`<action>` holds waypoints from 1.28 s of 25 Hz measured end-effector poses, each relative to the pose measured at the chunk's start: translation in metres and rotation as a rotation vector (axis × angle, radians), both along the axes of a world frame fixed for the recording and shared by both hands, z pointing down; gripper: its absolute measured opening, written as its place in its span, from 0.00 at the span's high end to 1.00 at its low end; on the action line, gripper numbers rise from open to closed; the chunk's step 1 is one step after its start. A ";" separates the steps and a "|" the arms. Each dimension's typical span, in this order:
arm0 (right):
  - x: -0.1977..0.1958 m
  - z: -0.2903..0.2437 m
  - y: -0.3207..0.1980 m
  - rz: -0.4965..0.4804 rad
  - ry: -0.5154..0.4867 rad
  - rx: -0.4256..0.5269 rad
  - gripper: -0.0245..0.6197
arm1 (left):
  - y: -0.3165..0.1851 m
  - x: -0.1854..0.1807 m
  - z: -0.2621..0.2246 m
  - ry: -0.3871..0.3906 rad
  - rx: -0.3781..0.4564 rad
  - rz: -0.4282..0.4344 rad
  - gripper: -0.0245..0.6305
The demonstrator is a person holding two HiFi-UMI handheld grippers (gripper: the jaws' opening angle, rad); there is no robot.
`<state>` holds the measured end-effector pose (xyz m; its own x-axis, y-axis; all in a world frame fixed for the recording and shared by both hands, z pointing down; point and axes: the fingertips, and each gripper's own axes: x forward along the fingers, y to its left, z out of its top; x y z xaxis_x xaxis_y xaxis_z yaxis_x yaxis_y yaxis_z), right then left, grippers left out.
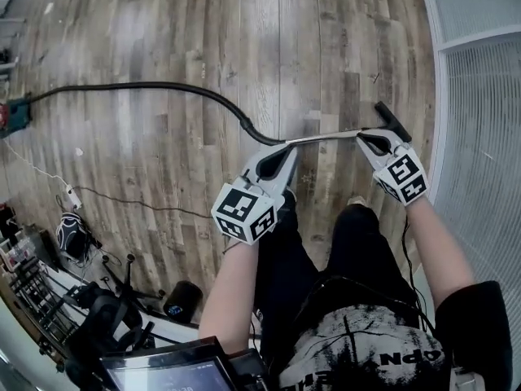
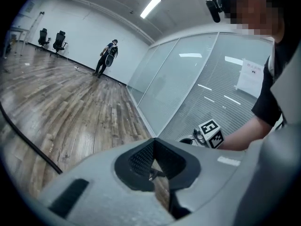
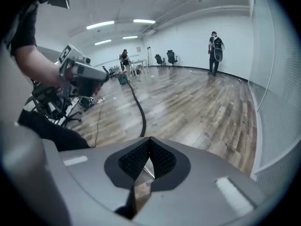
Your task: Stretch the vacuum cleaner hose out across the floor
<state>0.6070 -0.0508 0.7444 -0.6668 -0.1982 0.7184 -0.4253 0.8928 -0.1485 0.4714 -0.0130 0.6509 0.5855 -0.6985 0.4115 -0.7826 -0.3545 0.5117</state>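
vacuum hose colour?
Black. The hose shows best in the head view.

I see wood floor (image 1: 163, 39) | glass partition (image 2: 188, 79) along one side | white far wall (image 2: 80, 32) | ceiling strip lights (image 3: 101, 25) lit | chairs (image 2: 59, 39) far off

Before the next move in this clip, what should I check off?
1. Left tongs closed on the metal wand: ok.
2. Right tongs closed on the same wand: ok.
3. Hose lying straight across the floor: not ok, it bends.
4. Hose joined to the vacuum body: cannot tell, it sits at the picture's edge.
5. Thin cable lies apart from the hose: ok.
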 end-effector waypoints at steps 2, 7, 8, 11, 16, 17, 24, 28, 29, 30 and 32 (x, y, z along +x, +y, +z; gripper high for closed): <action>-0.020 -0.064 0.010 -0.023 -0.074 -0.010 0.95 | 0.006 -0.009 -0.047 -0.007 0.023 0.002 0.96; -0.070 -0.201 0.010 -0.030 -0.230 0.022 0.95 | -0.002 -0.051 -0.151 -0.042 0.121 0.011 0.96; -0.081 -0.226 0.007 -0.025 -0.258 0.029 0.95 | -0.007 -0.059 -0.172 -0.048 0.141 0.022 0.96; -0.105 -0.297 0.013 -0.016 -0.299 0.037 0.95 | -0.006 -0.068 -0.240 -0.015 0.185 0.058 0.96; -0.149 -0.380 -0.007 -0.046 -0.381 0.171 0.95 | -0.031 -0.086 -0.315 -0.003 0.328 0.086 0.96; -0.158 -0.390 -0.006 -0.057 -0.395 0.192 0.95 | -0.030 -0.090 -0.320 -0.007 0.338 0.093 0.96; -0.178 -0.434 -0.002 -0.109 -0.458 0.251 0.95 | -0.031 -0.109 -0.342 -0.050 0.386 0.063 0.96; -0.172 -0.457 -0.011 -0.172 -0.478 0.325 0.95 | -0.026 -0.105 -0.357 -0.120 0.432 0.005 0.96; -0.168 -0.464 -0.016 -0.200 -0.499 0.362 0.95 | -0.026 -0.104 -0.361 -0.136 0.443 -0.022 0.96; -0.165 -0.473 -0.019 -0.233 -0.522 0.396 0.95 | -0.026 -0.101 -0.366 -0.149 0.452 -0.049 0.96; -0.155 -0.493 -0.022 -0.291 -0.573 0.418 0.95 | -0.025 -0.092 -0.381 -0.163 0.469 -0.103 0.96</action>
<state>0.4517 -0.0724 0.2516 -0.9794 -0.1366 0.1485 -0.1226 0.9874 0.0998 0.3790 -0.0381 0.2698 0.4578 -0.8809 0.1197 -0.8821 -0.4333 0.1847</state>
